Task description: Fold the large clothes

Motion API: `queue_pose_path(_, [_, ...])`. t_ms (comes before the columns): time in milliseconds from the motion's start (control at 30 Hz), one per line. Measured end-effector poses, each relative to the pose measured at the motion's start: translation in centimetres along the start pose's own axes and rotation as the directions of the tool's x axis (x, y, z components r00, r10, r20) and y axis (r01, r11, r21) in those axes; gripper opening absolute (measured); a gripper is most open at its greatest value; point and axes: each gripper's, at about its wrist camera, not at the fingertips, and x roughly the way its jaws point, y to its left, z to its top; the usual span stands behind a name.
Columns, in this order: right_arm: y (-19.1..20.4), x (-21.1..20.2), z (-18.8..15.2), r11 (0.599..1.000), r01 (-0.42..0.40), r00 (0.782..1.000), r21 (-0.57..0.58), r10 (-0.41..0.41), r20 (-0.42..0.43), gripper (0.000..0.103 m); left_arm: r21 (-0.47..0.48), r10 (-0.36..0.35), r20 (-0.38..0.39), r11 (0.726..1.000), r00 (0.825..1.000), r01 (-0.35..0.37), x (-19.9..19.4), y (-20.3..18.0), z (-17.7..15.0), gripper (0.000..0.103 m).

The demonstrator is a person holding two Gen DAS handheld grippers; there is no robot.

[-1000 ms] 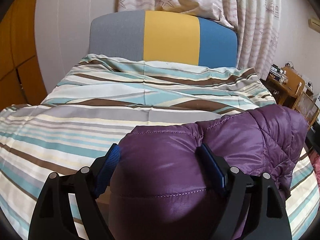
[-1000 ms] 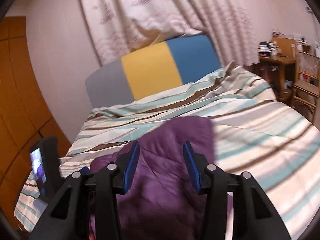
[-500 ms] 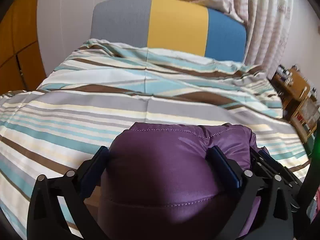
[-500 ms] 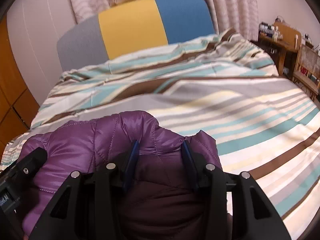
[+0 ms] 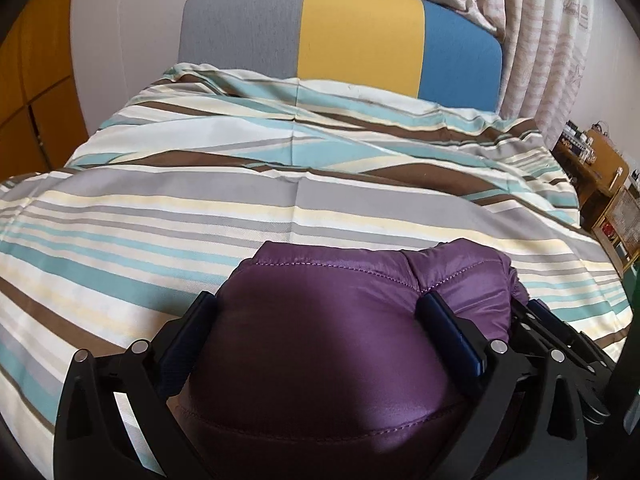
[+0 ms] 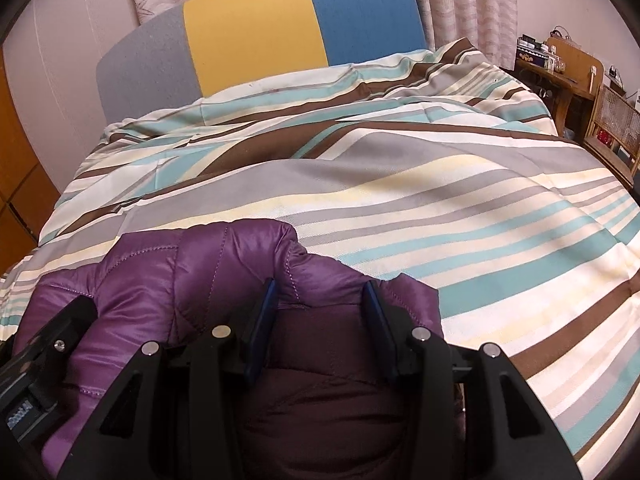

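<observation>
A purple puffer jacket (image 5: 320,360) is bunched on the striped duvet (image 5: 240,208) near the bed's front edge. My left gripper (image 5: 318,304) stands at its widest, open, and the jacket's puffy bulk fills the gap between its blue pads. In the right wrist view the jacket (image 6: 160,280) shows its darker lining. My right gripper (image 6: 320,292) is shut on a thick fold of it. The two grippers sit close side by side. The right one's black frame (image 5: 560,340) shows at the left view's right edge. What lies under the jacket is hidden.
The duvet (image 6: 440,200) stretches ahead to a grey, yellow and blue headboard (image 5: 360,40). Patterned curtains (image 5: 540,40) hang behind. A wooden desk with clutter (image 6: 568,68) and shelves (image 5: 616,216) stand at the right. Orange cupboard doors (image 5: 32,100) line the left.
Both grippers have come down toward the bed with the jacket. The left jaws have spread wider. The right gripper has moved in close beside the left one.
</observation>
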Motion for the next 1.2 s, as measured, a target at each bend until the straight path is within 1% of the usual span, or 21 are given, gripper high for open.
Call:
queue_pose_path(133, [-0.4, -0.4, -0.1, 0.999, -0.031, 0.999, 0.011, 0.031, 0.016, 0.045, -0.008, -0.034, 0.037, 0.999, 0.999, 0.034, -2.5, 0.5, -0.9, 0.1])
queue_pose_path(267, [-0.9, -1.3, -0.1, 0.997, -0.073, 0.996, 0.031, 0.071, 0.048, 0.048, 0.034, -0.052, 0.072, 0.998, 0.996, 0.05, -5.2, 0.6, -2.2, 0.1])
queue_pose_path(333, [-1.6, -2.9, -0.3, 0.99, -0.126, 0.99, 0.058, 0.122, 0.068, 0.062, 0.071, -0.049, 0.077, 0.997, 0.996, 0.043, -6.2, 0.6, -2.6, 0.1])
queue_pose_path(467, [-2.4, -8.1, -1.7, 0.981, -0.183, 0.977, 0.072, 0.173, 0.122, 0.067, 0.131, -0.027, 0.09, 0.991, 0.996, 0.015, -8.1, 0.3, -2.9, 0.1])
queue_pose_path(500, [-2.4, -9.4, -2.3, 0.981, -0.187, 0.975, 0.055, 0.179, 0.133, 0.07, 0.136, -0.024, 0.099, 0.991, 0.995, 0.01, -8.3, 0.3, -3.0, 0.1])
queue_pose_path(567, [-2.2, -10.9, -3.5, 0.983, -0.182, 0.974, 0.018, 0.178, 0.143, 0.071, 0.14, -0.017, 0.113, 0.99, 0.993, 0.001, -8.2, 0.2, -3.3, 0.1])
queue_pose_path(600, [-2.1, -11.0, -4.0, 0.985, -0.172, 0.975, 0.013, 0.169, 0.141, 0.071, 0.138, -0.018, 0.111, 0.99, 0.994, 0.002, -7.8, 0.1, -3.3, 0.1])
queue_pose_path(700, [-1.9, -9.4, -5.0, 0.994, -0.107, 0.989, 0.003, 0.106, 0.105, 0.072, 0.128, -0.055, 0.063, 0.991, 0.997, 0.046, -5.8, -0.1, -3.2, 0.1])
queue_pose_path(733, [-1.9, -8.7, -5.3, 0.996, -0.094, 0.99, -0.003, 0.094, 0.101, 0.075, 0.139, -0.047, 0.053, 0.989, 0.997, 0.039, -5.1, -0.3, -3.2, 0.1])
queue_pose_path(767, [-1.9, -8.1, -5.4, 0.997, -0.083, 0.992, -0.004, 0.083, 0.097, 0.076, 0.152, -0.038, 0.054, 0.988, 0.998, 0.029, -4.6, -0.6, -3.2, 0.1])
queue_pose_path(833, [-2.5, -6.8, -5.5, 0.993, -0.107, 0.993, 0.045, 0.104, 0.062, 0.08, 0.175, -0.032, 0.053, 0.984, 0.998, 0.022, -3.7, -1.0, -3.2, 0.1])
queue_pose_path(900, [-3.4, -5.9, -5.4, 0.987, -0.138, 0.99, 0.088, 0.135, 0.037, 0.082, 0.173, -0.041, 0.042, 0.984, 0.998, 0.033, -3.0, -0.9, -3.1, 0.1])
queue_pose_path(933, [-3.5, -5.8, -5.3, 0.985, -0.141, 0.99, 0.096, 0.139, 0.034, 0.081, 0.174, -0.042, 0.04, 0.984, 0.998, 0.034, -2.9, -0.9, -3.1, 0.1])
queue_pose_path(1033, [-3.2, -6.2, -5.4, 0.991, -0.116, 0.992, 0.072, 0.113, 0.048, 0.082, 0.164, -0.054, 0.059, 0.985, 0.997, 0.044, -3.3, -0.6, -3.5, 0.1])
queue_pose_path(1067, [-3.3, -6.3, -5.4, 0.99, -0.119, 0.992, 0.074, 0.115, 0.05, 0.083, 0.155, -0.066, 0.067, 0.986, 0.996, 0.055, -3.5, -0.5, -3.5, 0.1])
queue_pose_path(1133, [-3.5, -6.6, -5.5, 0.99, -0.119, 0.992, 0.082, 0.115, 0.052, 0.088, 0.138, -0.102, 0.075, 0.986, 0.992, 0.091, -4.4, 0.0, -3.7, 0.1])
queue_pose_path(1200, [-3.6, -7.4, -5.4, 0.989, -0.126, 0.991, 0.078, 0.122, 0.049, 0.089, 0.12, -0.129, 0.043, 0.985, 0.991, 0.123, -5.6, 0.6, -3.5, 0.1])
